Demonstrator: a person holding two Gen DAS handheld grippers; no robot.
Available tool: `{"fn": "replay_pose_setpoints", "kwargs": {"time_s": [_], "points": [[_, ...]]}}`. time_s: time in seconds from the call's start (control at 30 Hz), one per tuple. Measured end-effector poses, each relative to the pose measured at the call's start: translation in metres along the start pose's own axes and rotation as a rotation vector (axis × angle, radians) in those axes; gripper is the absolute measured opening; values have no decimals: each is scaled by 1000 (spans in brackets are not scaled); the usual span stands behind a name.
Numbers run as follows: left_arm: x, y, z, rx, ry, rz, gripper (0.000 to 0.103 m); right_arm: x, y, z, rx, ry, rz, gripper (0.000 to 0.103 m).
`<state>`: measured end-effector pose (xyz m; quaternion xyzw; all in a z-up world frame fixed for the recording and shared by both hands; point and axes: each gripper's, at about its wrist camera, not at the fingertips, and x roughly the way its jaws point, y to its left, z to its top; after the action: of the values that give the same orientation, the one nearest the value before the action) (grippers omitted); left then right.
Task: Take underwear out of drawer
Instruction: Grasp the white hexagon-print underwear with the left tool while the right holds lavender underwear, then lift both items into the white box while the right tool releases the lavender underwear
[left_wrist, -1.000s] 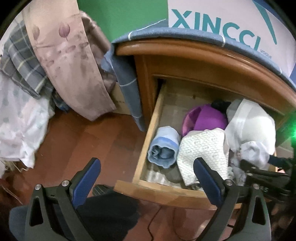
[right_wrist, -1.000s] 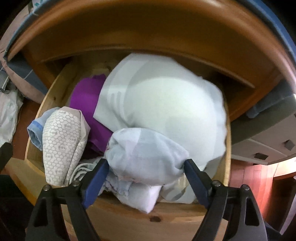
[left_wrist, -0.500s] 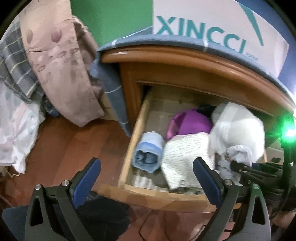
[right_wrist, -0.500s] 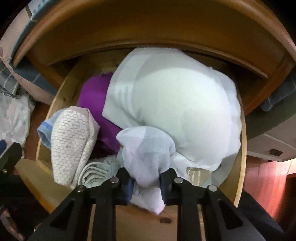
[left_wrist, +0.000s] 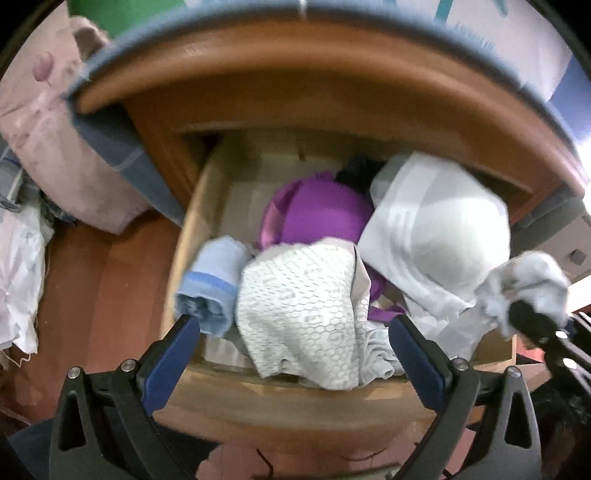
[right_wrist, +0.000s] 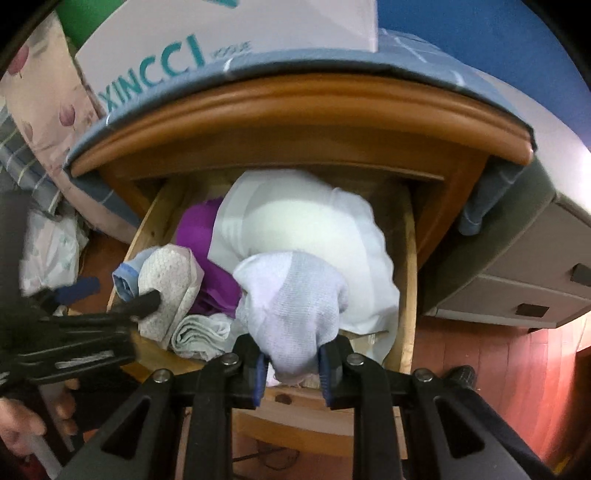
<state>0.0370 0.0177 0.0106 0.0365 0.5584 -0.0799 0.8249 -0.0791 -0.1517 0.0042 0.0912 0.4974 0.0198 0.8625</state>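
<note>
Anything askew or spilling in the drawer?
Yes. The honeycomb-print garment droops over the drawer's front edge instead of lying inside. The big white garment bulges above the sides. The right claw is shut on a pale bundle; the left claw is open.

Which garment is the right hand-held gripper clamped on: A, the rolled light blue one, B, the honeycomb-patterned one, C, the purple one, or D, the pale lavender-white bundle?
D: the right hand-held gripper has its fingers pinched shut on the pale lavender-white bundle at the drawer front, while the other garments lie untouched.
</note>
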Motion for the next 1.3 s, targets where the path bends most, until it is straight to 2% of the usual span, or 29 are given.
{"fn": "replay_pose_setpoints", "kwargs": {"time_s": [0.07, 0.13, 0.23, 0.3, 0.37, 0.43, 0.6, 0.87, 1.0, 1.1, 1.3], "points": [[13, 0, 1, -20, 51, -10, 98, -1, -3, 1, 13, -10, 21, 22], [27, 5, 2, -60, 106, -13, 87, -3, -6, 0, 22, -14, 35, 22], [44, 12, 1, -100, 158, -58, 73, -1, -5, 1, 24, -17, 53, 22], [43, 13, 3, -101, 151, -73, 72, 3, 0, 1, 17, -19, 60, 22], [45, 10, 4, -82, 154, -68, 65, 4, 3, 0, 12, -18, 65, 22], [47, 6, 3, -60, 158, -88, 48, 3, 3, 0, 13, -18, 72, 22], [40, 5, 3, -61, 148, -106, 29, 4, 4, 1, 12, -22, 72, 22], [9, 9, -3, -44, 134, -159, 26, 3, 3, 2, 15, -35, 68, 22], [-19, 10, -1, -22, 97, -184, 26, 3, 2, 1, 21, -40, 66, 22], [-42, 13, 2, -28, 79, -230, 26, 1, 1, 2, 25, -46, 63, 22], [-80, 11, 7, 11, 20, -244, 26, 0, 0, 2, 35, -45, 58, 22]]}}
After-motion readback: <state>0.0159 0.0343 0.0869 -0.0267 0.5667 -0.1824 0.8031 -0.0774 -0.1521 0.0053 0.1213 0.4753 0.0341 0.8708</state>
